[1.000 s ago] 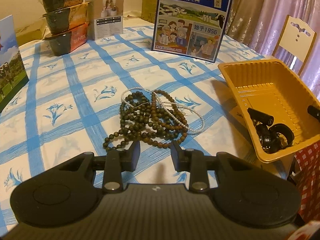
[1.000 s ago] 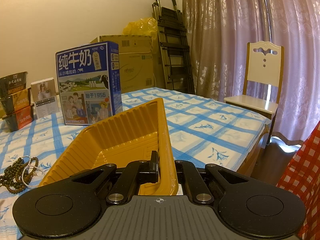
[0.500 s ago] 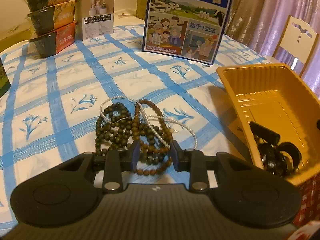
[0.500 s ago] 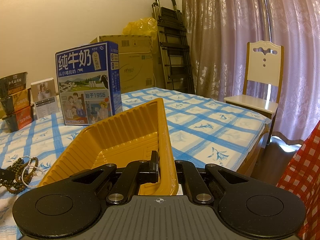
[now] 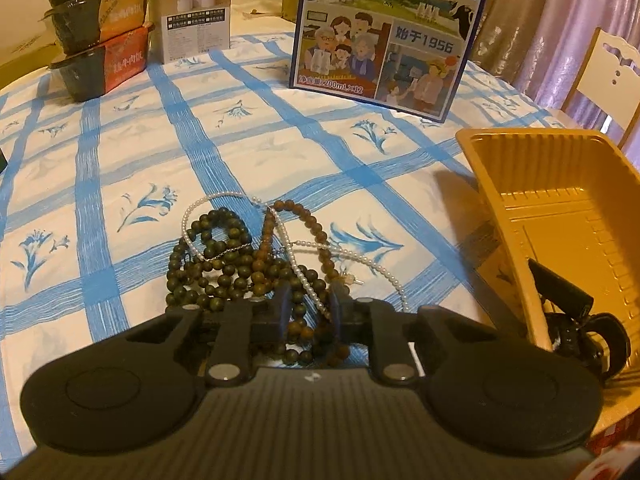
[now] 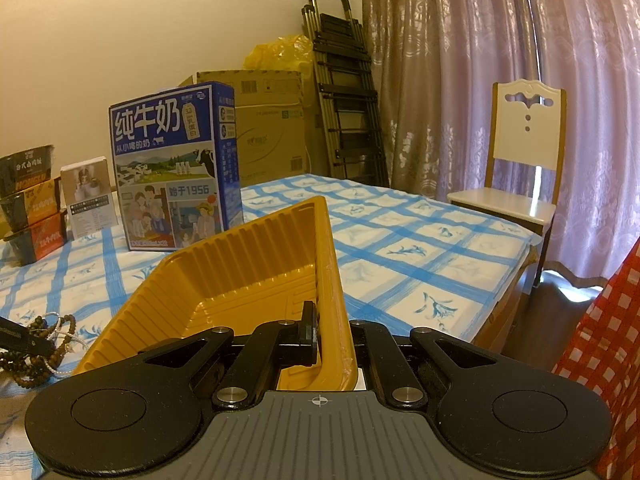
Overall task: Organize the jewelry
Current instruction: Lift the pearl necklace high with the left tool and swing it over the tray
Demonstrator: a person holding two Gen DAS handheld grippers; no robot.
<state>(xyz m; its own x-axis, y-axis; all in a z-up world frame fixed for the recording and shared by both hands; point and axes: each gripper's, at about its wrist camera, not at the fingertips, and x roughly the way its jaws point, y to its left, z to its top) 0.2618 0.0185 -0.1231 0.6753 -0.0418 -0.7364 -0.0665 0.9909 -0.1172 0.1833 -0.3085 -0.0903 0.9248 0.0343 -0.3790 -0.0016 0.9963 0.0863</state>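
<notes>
Left gripper (image 5: 307,307) fingers apart astride tangled beads (image 5: 256,256) on the counter (image 5: 120,152), strand count unclear, right gripper (image 6: 334,334) fingers clamped on one tilted yellow tray (image 6: 240,280) wall, right finger hidden.

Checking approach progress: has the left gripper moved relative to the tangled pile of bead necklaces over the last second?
Yes. The left gripper has advanced onto the bead necklace pile lying on the blue-checked tablecloth; its fingers now straddle the near strands.

Cream wall (image 6: 140,40), mauve curtains (image 6: 460,80), white chair (image 6: 524,152).
</notes>
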